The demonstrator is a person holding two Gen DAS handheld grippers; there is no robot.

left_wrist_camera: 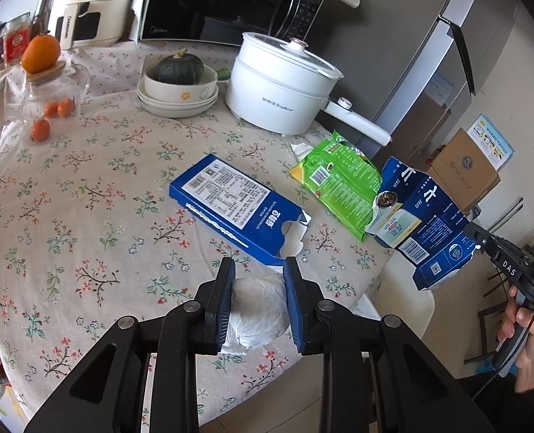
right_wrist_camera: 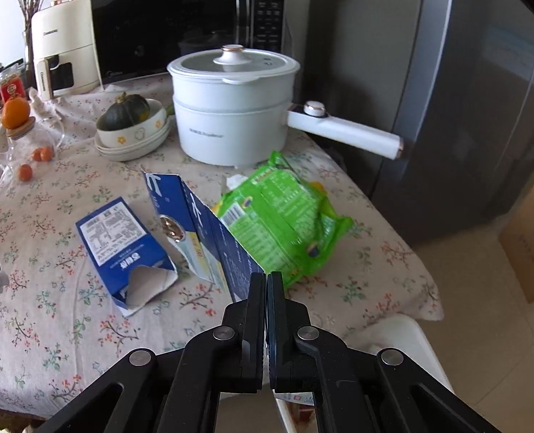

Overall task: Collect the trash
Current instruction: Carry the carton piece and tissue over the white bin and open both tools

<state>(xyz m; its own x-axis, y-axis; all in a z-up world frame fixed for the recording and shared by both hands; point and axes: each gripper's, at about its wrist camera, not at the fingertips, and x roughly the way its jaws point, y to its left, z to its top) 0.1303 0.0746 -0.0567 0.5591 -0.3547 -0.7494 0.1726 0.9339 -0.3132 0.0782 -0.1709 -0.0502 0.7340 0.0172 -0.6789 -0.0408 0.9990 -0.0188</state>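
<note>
My left gripper [left_wrist_camera: 259, 265] is shut on a crumpled white tissue [left_wrist_camera: 259, 310], low over the floral tablecloth [left_wrist_camera: 86, 216]. Just beyond it lies a flat blue box [left_wrist_camera: 230, 205] with a torn end. A green snack wrapper [left_wrist_camera: 342, 180] lies near the table's right edge. My right gripper [right_wrist_camera: 267, 276] is shut on a corner of a flattened blue carton [right_wrist_camera: 202, 231], which hangs lifted above the table. In the left wrist view that carton [left_wrist_camera: 425, 216] juts past the table's right edge, with the right gripper [left_wrist_camera: 483, 241] and a hand [left_wrist_camera: 526, 332] behind it. The blue box [right_wrist_camera: 122, 249] and green wrapper [right_wrist_camera: 285, 220] lie beyond the carton.
A white electric pot [left_wrist_camera: 281, 86] with a long handle, stacked bowls holding a dark squash [left_wrist_camera: 178, 68], a glass jar [left_wrist_camera: 47, 97], small oranges [left_wrist_camera: 40, 129] and a microwave [left_wrist_camera: 227, 3] fill the far side. A grey fridge [right_wrist_camera: 447, 108], a cardboard box [left_wrist_camera: 461, 176] and a white object [right_wrist_camera: 404, 335] stand right of the table.
</note>
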